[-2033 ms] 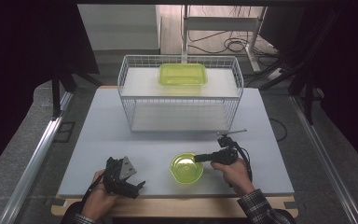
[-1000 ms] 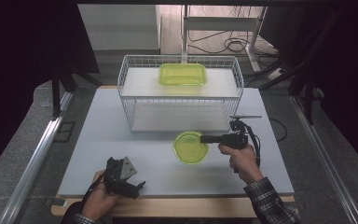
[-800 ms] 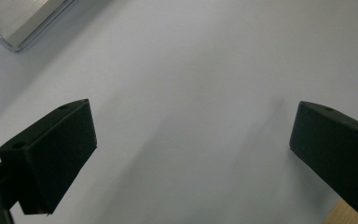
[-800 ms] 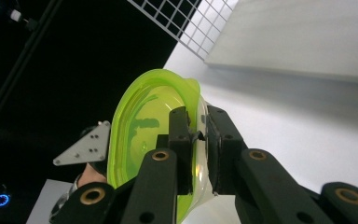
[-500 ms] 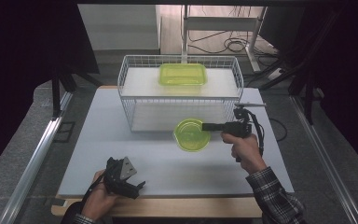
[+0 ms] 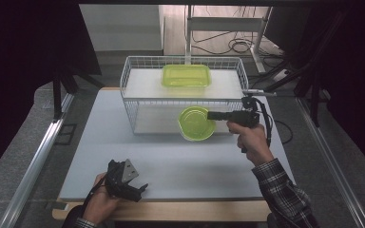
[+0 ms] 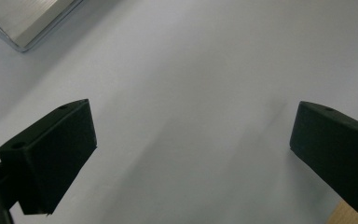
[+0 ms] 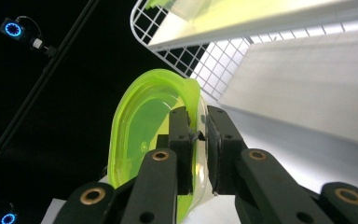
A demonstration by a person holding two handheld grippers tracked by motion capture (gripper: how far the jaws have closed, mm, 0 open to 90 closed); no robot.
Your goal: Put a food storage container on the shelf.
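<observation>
Noted right gripper (image 6: pixel 210 115) clamped on bowl (image 6: pixel 196 123) rim just before basket (image 6: pixel 134 102) front; left gripper (image 6: pixel 142 189) spread wide at table (image 6: pixel 180 166) near edge.

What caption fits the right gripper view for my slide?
Right gripper pinching the rim of a green bowl beside the wire basket.

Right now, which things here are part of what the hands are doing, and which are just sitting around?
In use:
- green bowl, clamped at its rim
- right gripper, holding it up in front of the wire basket
- green container, on the basket's top shelf, a likely match

Idle:
- left gripper, open, resting on the table
- floor cables
</observation>
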